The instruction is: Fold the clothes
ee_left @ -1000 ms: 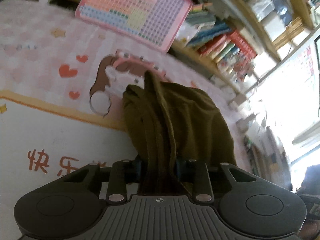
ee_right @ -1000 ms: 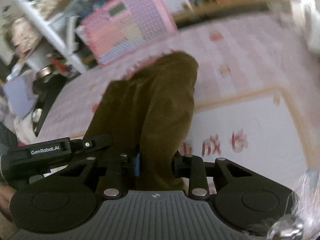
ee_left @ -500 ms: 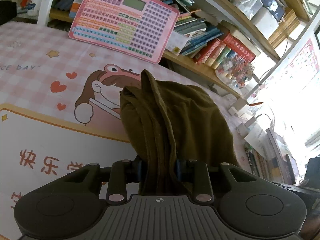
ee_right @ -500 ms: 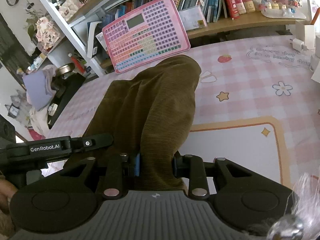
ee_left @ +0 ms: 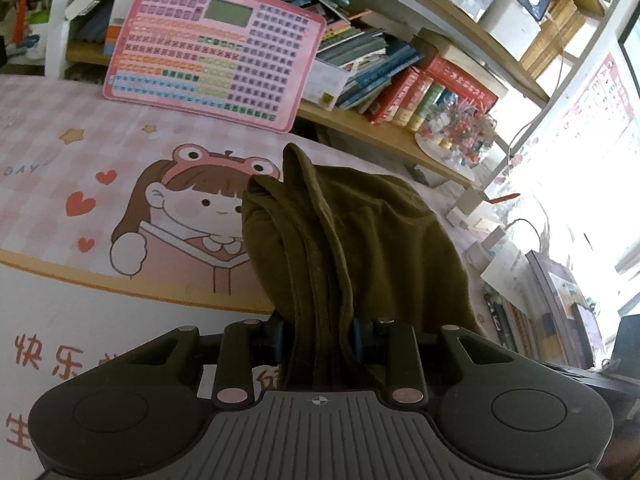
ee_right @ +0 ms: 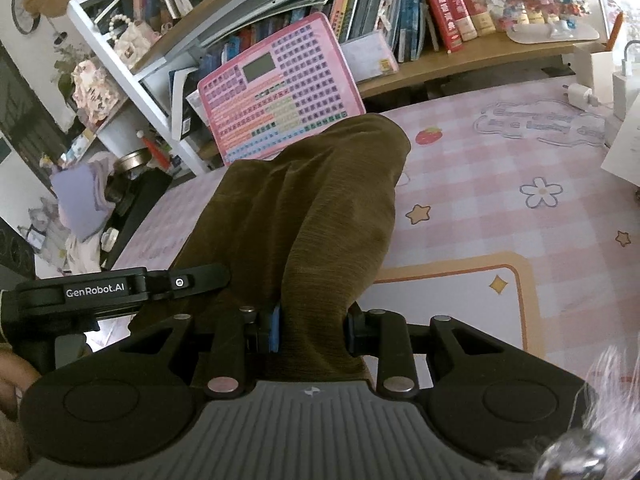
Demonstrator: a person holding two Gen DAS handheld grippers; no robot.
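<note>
Since a second ago, both views are swinging across the desk: the cartoon girl print on the pink checked desk mat is now sliding fully into the left wrist view, and the right wrist view is sharpening out of its blur, with the garment riding along in both grips.

That olive-brown ribbed knit garment is hanging bunched and raised over the mat, draping forward away from both cameras. The left gripper is pinching a thick gathered wad of its edge, several layers stacked between the blue pads. The right gripper is likewise pinching a rolled bundle of the same cloth, jaws narrowly apart with fabric filling the gap.

Likely trouble is starting from those grips: with so many layers gathered, the outer ones are probably only loosely trapped, so a quick pull apart could be letting a layer slip out and spoiling the fold line. The hanging end may also be dragging on the mat and creasing unevenly as it is being laid down. Farther out, the pink slanted button-grid learning tablet is leaning against the wooden bookshelf, near enough that a swinging hem could be knocking it over.
</note>
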